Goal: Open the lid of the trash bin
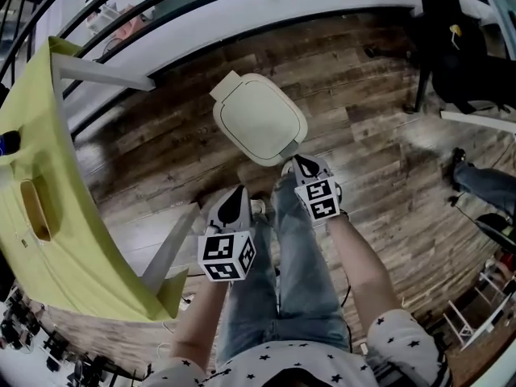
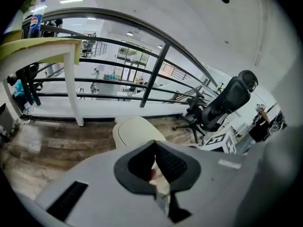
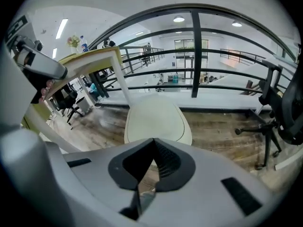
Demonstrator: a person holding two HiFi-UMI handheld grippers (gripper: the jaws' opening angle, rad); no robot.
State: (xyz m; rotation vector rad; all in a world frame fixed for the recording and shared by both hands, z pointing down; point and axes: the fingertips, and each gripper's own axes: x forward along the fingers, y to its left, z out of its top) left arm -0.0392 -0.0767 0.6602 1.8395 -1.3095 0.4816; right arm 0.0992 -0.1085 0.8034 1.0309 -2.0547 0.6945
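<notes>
In the head view, the trash bin [image 1: 260,118] stood on the wood floor [image 1: 363,95] with its cream lid [image 1: 256,115] down. The right gripper [image 1: 295,164] reached its near edge, and the left gripper [image 1: 235,197] hung farther back.

In the left gripper view, the 2 jaws met, empty.

In the right gripper view, the jaws likewise met, with the bin just ahead.

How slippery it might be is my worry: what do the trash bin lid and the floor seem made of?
The trash bin lid is probably moulded plastic: cream, uniform, smooth with a soft sheen, rounded edges. The floor shows wood-look planks with grain and seams, slightly glossy; real wood or laminate, I can't tell.
</notes>
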